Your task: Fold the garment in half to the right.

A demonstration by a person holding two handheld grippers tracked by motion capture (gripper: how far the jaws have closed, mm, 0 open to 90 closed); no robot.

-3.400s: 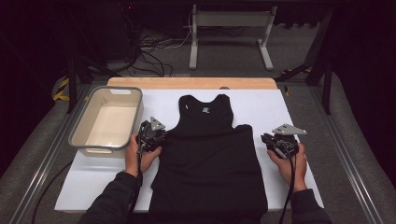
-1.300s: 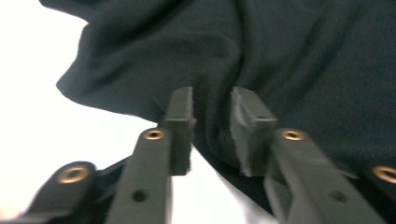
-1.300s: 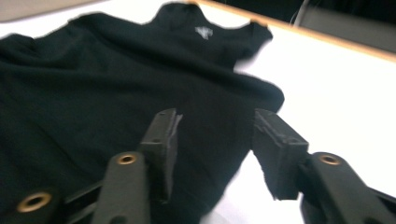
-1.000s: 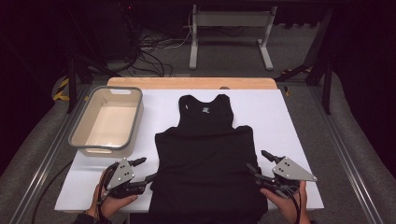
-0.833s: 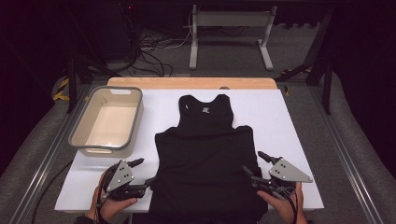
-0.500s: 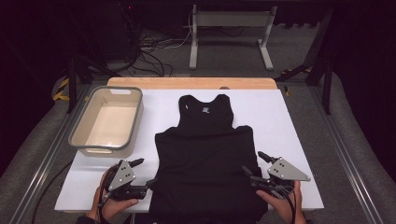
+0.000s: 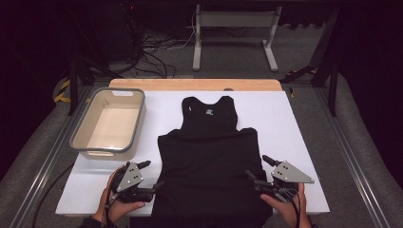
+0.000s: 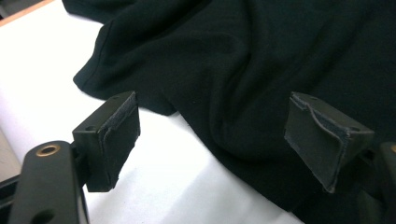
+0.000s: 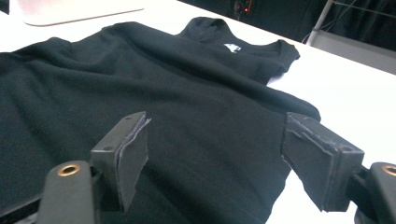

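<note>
The black tank top [image 7: 209, 166] lies flat on the white bench [image 7: 294, 123], neck opening toward the far edge, hem at the near edge. My left hand-held gripper [image 7: 151, 176] sits at the garment's lower left edge with jaws spread wide; one jaw is over bare bench, the other over fabric. My right hand-held gripper [image 7: 256, 170] sits at the lower right edge, jaws likewise spread, holding nothing. A grey tub [image 7: 81, 132] stands at the bench's left side, apart from the garment.
</note>
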